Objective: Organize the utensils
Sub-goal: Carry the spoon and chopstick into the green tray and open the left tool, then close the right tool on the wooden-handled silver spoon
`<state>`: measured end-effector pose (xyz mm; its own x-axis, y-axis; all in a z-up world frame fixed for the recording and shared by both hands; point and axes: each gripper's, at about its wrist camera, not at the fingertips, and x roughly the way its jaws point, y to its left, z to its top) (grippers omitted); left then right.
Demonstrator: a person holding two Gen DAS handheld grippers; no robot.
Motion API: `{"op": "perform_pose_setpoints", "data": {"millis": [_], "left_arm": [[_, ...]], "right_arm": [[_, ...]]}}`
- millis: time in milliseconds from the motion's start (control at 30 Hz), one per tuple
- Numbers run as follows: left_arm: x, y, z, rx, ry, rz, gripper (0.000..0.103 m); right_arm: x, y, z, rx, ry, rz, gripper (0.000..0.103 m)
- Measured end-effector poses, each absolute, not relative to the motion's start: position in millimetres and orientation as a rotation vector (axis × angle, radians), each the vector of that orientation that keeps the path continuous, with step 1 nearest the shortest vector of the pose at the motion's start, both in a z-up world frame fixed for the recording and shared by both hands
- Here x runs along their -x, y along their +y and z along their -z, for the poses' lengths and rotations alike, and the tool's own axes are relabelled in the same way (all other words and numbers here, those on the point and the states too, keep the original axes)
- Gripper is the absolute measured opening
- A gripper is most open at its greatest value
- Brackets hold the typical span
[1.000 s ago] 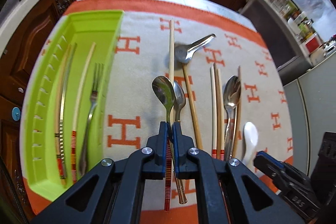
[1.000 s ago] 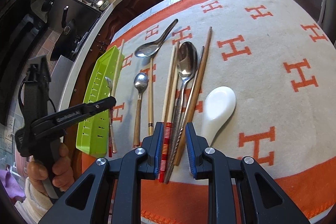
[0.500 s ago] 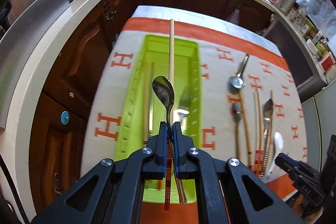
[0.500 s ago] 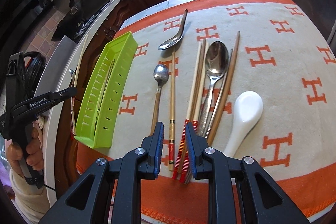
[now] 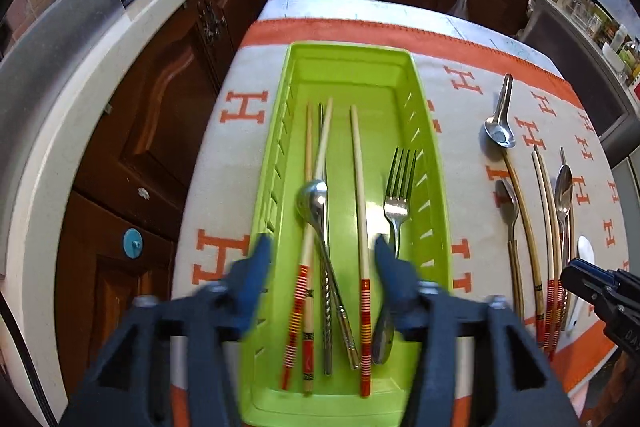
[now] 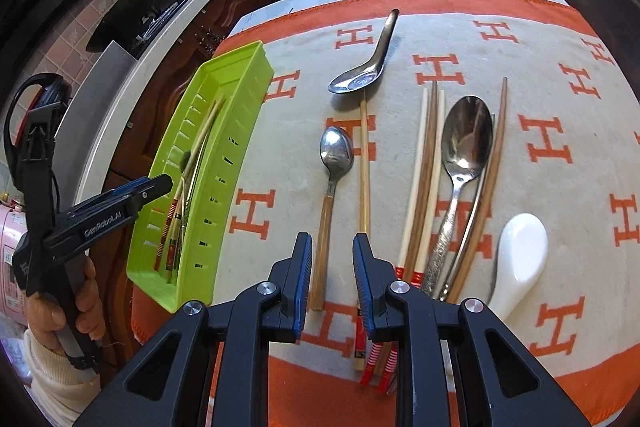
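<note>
My left gripper (image 5: pixel 322 259) is open and empty above the near end of the green tray (image 5: pixel 430 163). In the tray lie a metal spoon (image 5: pixel 316 203), several chopsticks (image 5: pixel 360 211) and a fork (image 5: pixel 398 195). My right gripper (image 6: pixel 332 269) is open over the cloth, its jaws on either side of the wooden handle of a small spoon (image 6: pixel 334 163). Beside it lie a chopstick (image 6: pixel 364 167), a metal soup spoon (image 6: pixel 366 67), several chopsticks (image 6: pixel 426 179), a large spoon (image 6: pixel 464 155) and a white ceramic spoon (image 6: pixel 520 247).
The table wears a cream and orange cloth (image 6: pixel 540 87). The tray (image 6: pixel 224 131) sits at its left edge, next to a drop to dark wooden cabinets (image 5: pixel 160 115). A counter (image 5: pixel 60 115) runs along the left and back. The left gripper and hand (image 6: pixel 80 219) show in the right wrist view.
My left gripper has opened and let go of the spoon and the red-striped chopstick, which now lie in the tray. My right gripper has shifted left, from the striped chopsticks to the wooden-handled spoon.
</note>
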<state>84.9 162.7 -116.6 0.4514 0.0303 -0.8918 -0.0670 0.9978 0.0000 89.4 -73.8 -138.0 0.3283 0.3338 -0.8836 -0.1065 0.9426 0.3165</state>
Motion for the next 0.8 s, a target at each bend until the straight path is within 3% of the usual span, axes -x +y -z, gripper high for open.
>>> {"op": "perform_pose_setpoints", "data": {"millis": [167,800], "left_arm": [[-77.8,158.4,105.0,0.017,1.037,-0.058,0.077],[-75.5,175.8,120.3,0.147,1.054,-0.1,0.08]], "right_arm": [[-102.4,-56.4,142.6,-0.183,1.211,-0.291,0.021],[-140.0,-11.6,186.5,-0.012,1.193,-0.194,0.021]]}}
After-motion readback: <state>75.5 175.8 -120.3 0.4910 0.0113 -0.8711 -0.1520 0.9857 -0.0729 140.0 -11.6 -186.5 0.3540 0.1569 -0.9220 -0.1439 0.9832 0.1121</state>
